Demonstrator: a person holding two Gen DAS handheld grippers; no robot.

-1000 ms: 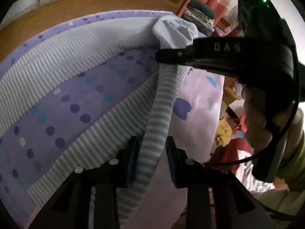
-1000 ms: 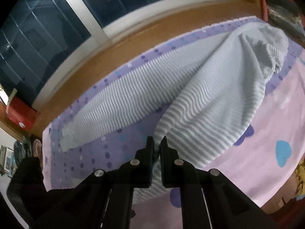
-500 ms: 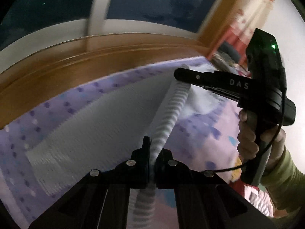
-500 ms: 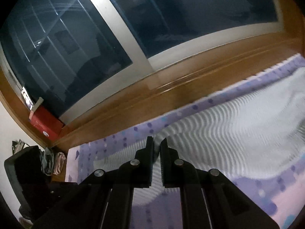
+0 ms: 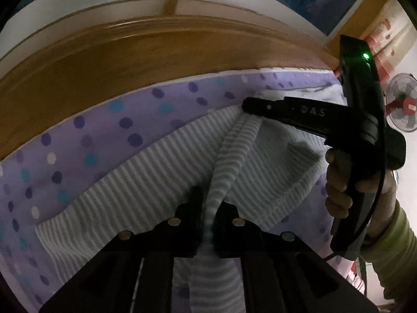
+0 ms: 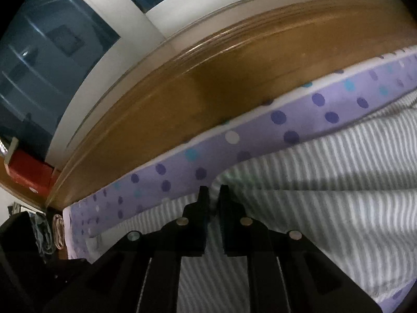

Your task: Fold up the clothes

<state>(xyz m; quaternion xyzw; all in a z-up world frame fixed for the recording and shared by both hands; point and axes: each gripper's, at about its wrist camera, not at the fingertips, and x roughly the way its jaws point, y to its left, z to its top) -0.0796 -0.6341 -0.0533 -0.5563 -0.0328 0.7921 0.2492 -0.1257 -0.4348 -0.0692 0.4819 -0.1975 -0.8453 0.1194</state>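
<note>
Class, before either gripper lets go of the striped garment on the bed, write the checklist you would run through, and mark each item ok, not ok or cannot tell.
1. Left gripper has cloth between its fingers: ok; a fold of the striped garment runs through them, though the jaws are opening.
2. Right gripper has cloth between its fingers: ok in the right wrist view; its jaws are opening too.
3. Garment lies over the dotted purple sheet, not the wooden ledge: ok.
4. Carried edge lines up with the layer beneath: cannot tell.
5. Garment is free of ridges: not ok; a raised fold runs between the two grippers.
</note>
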